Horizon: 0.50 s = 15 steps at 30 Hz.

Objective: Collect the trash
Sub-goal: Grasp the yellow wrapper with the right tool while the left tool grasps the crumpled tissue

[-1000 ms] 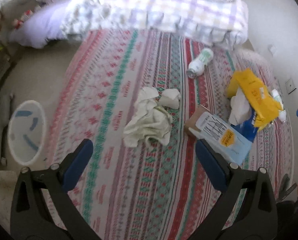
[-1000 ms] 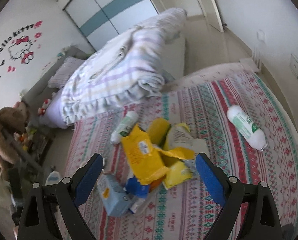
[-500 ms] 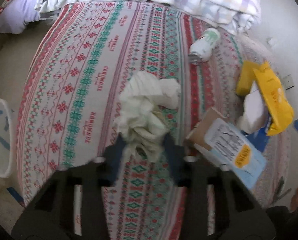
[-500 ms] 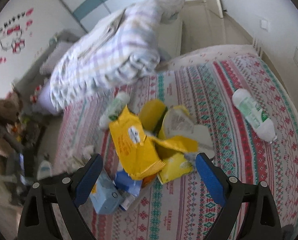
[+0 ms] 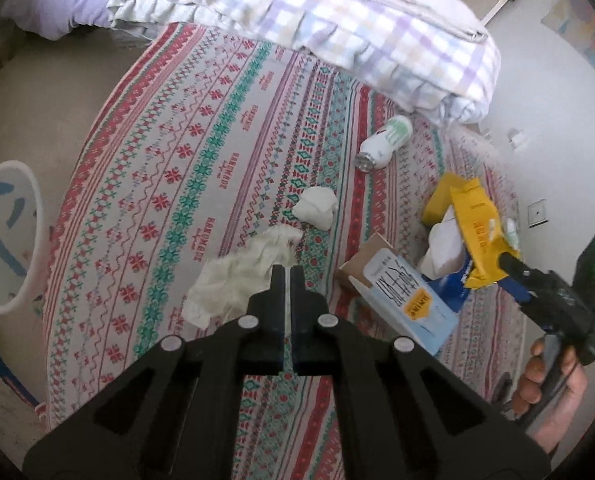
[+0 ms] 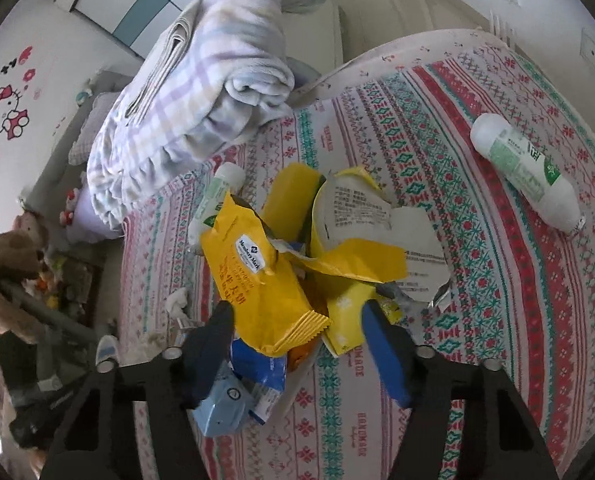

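My left gripper (image 5: 287, 274) is shut on a crumpled white tissue wad (image 5: 237, 280) on the patterned bed cover. A smaller tissue ball (image 5: 315, 208) lies just beyond. My right gripper (image 6: 297, 320) is part open, its fingers on either side of a yellow snack wrapper (image 6: 253, 272) in a heap of yellow and blue packets; it also shows in the left wrist view (image 5: 509, 276). A light blue carton (image 5: 401, 300) lies between the two grippers. White bottles lie on the bed (image 5: 385, 142) (image 6: 525, 172).
A white waste bin (image 5: 7, 232) stands on the floor left of the bed. A folded checked blanket (image 5: 317, 20) lies at the head of the bed. A stuffed toy (image 6: 5, 264) and clutter sit beside the bed.
My left gripper has dropped onto the tissue wad and shut on it. My right gripper has moved down over the yellow wrapper and narrowed around it.
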### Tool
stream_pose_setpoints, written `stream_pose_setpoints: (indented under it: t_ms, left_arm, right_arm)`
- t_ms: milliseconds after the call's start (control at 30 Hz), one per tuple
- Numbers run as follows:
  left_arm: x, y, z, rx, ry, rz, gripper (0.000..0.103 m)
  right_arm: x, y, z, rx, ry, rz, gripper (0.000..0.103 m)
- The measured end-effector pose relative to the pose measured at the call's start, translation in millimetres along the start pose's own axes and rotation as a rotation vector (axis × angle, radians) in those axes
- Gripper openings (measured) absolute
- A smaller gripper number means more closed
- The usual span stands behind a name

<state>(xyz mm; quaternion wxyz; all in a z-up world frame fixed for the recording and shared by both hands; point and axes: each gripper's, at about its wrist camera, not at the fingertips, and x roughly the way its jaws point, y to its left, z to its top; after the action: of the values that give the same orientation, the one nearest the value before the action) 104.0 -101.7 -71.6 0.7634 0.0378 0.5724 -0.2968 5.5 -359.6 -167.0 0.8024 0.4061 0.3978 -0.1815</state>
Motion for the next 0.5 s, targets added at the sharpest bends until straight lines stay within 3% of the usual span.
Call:
stream_pose_setpoints:
  t_ms: [67, 133, 300, 500]
  left_arm:
    - [-7, 0, -2, 0.003, -0.013, -0.001, 0.003]
    - [-9, 2, -3, -0.002, -0.016, -0.013, 0.003]
    - [-12, 15, -4, -0.039, -0.009, -0.056, 0.003]
    - [-23, 26, -7, -0.066, -0.025, -0.105, 0.002]
  right_arm:
    - [1, 2, 0, -0.003, 0.000, 0.005, 0.047]
    - [2, 2, 0, 0.001, 0.000, 0.003, 0.025]
    - [-10, 6, -3, -0.003, -0.043, 0.050, 0.014]
    - [-35, 24, -10, -0.091, -0.122, 0.100, 0.012]
